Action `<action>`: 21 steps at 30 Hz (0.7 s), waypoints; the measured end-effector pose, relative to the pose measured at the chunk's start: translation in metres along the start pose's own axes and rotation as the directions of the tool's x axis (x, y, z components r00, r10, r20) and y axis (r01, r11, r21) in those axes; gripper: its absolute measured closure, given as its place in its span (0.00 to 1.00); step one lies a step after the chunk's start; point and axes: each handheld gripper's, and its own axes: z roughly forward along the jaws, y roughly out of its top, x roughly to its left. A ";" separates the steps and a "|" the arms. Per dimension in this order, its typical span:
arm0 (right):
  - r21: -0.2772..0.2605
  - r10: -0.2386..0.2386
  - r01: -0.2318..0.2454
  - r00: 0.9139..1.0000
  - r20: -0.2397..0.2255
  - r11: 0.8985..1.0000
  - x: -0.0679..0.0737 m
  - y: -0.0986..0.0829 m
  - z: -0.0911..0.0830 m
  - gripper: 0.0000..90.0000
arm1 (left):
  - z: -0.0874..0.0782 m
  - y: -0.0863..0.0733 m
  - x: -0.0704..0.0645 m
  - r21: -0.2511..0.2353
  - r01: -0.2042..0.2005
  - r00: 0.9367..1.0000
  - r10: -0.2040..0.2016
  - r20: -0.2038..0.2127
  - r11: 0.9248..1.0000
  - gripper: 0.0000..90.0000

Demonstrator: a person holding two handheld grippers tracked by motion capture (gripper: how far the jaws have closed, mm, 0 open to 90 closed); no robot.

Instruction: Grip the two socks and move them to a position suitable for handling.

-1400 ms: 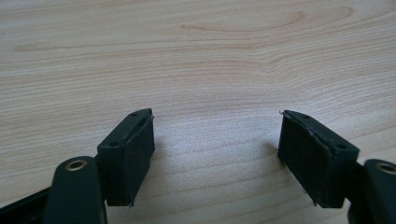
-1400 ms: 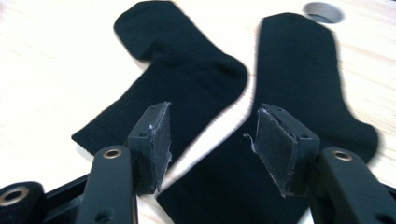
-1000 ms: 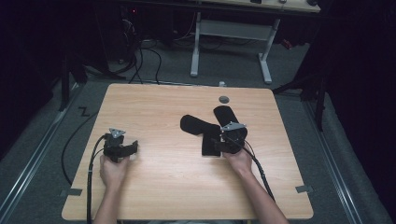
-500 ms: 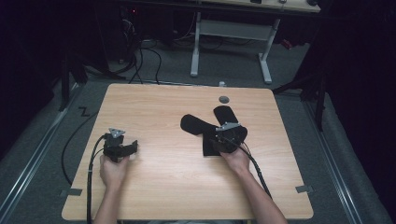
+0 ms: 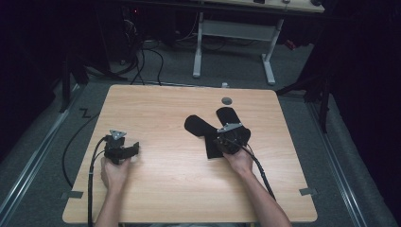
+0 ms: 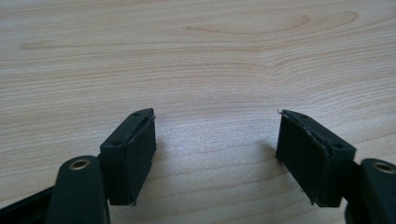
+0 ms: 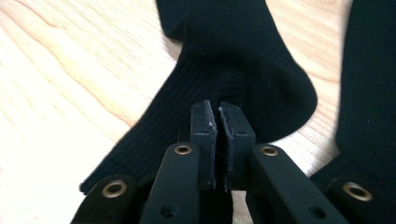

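we hold the right gripper (image 7: 218,109) with jaws pressed together, pinching the ribbed fabric of one black sock (image 7: 243,60); it lies crossed with a second sock (image 5: 232,120) toward the table's (image 5: 165,189) far right corner. the left gripper (image 6: 217,140), jaws wide apart, rests near the left edge.

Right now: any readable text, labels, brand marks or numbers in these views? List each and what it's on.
None readable.
Black socks: plain ribbed knit, no logo or size mark.
Right gripper and left gripper: bare black jaws, brass rivets, no print.
Table: plain wood grain; the small grey disc near its far edge is too small to tell.
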 end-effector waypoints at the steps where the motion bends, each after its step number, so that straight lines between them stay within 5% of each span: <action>1: -0.017 -0.012 0.012 1.000 -0.001 1.000 0.002 0.003 -0.006 0.95 | 0.000 0.000 0.000 -0.001 0.006 1.000 -0.006 0.000 1.000 0.32; 12: -0.090 -0.020 0.015 0.998 -0.052 0.996 0.011 0.011 -0.026 0.95 | 0.000 0.000 0.000 -0.002 0.004 1.000 -0.004 -0.003 1.000 0.31; 21: -0.118 -0.038 0.026 0.994 -0.102 0.993 0.033 0.009 -0.039 0.94 | 0.000 0.000 -0.002 0.002 -0.010 1.000 0.010 -0.006 1.000 0.31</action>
